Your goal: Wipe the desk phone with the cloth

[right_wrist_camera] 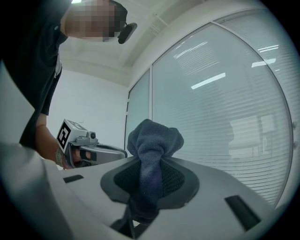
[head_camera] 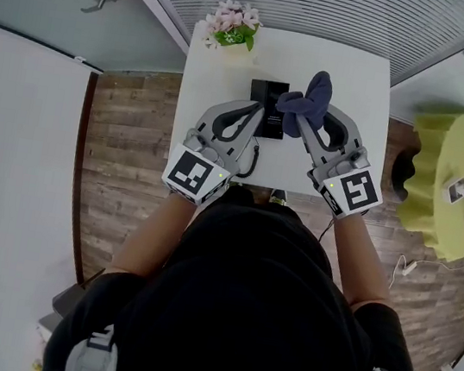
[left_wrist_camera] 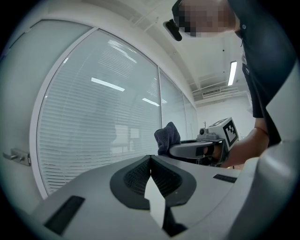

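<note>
The black desk phone lies on the white table, partly hidden by both grippers; its cord loops toward the near edge. My right gripper is shut on a dark blue cloth, which bunches above the jaws just right of the phone. In the right gripper view the cloth fills the jaws of the right gripper. My left gripper is shut and empty over the phone's left side; the left gripper shows its jaws touching. Both gripper views look up at a window, so neither shows the phone.
A pot of pink flowers stands at the table's far left corner. A yellow round table with small items stands to the right. The floor around is wood. Window blinds lie beyond the table.
</note>
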A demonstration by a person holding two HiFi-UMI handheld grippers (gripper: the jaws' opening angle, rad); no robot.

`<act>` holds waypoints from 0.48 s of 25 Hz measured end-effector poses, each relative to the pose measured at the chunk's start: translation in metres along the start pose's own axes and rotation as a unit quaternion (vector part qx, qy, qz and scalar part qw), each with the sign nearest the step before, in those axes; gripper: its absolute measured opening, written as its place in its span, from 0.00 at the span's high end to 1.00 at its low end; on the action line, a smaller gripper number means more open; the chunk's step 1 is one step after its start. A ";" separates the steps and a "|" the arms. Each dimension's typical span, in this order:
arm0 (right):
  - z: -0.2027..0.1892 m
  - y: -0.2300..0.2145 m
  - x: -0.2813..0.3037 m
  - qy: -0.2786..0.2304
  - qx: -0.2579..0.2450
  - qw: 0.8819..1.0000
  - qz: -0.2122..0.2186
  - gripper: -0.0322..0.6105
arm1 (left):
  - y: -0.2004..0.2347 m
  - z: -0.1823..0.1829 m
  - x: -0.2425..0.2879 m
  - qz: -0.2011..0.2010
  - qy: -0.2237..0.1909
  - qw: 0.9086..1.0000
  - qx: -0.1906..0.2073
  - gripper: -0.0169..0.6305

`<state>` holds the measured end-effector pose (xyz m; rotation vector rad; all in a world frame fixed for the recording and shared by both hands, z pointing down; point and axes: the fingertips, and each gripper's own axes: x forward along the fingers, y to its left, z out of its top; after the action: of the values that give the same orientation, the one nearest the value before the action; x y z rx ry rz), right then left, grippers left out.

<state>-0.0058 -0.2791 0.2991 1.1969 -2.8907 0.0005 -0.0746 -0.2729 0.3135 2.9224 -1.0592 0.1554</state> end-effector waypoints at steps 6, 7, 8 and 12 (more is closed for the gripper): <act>-0.001 0.002 -0.002 0.001 -0.001 1.000 0.001 0.79 | -0.001 -0.002 -0.001 0.001 0.002 1.000 0.000 0.96; -0.001 0.002 -0.002 0.001 -0.001 1.000 0.001 0.79 | -0.001 -0.002 -0.002 0.001 0.002 1.000 0.000 0.96; -0.001 0.002 -0.001 0.002 -0.001 1.000 0.002 0.79 | -0.001 -0.002 -0.002 0.002 0.002 1.000 -0.001 0.96; -0.002 0.003 -0.002 0.004 0.002 1.000 0.004 0.79 | -0.001 -0.004 -0.002 0.003 0.006 1.000 -0.001 0.96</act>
<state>-0.0063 -0.2759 0.3007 1.1819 -2.8898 0.0101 -0.0753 -0.2705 0.3170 2.9128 -1.0647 0.1711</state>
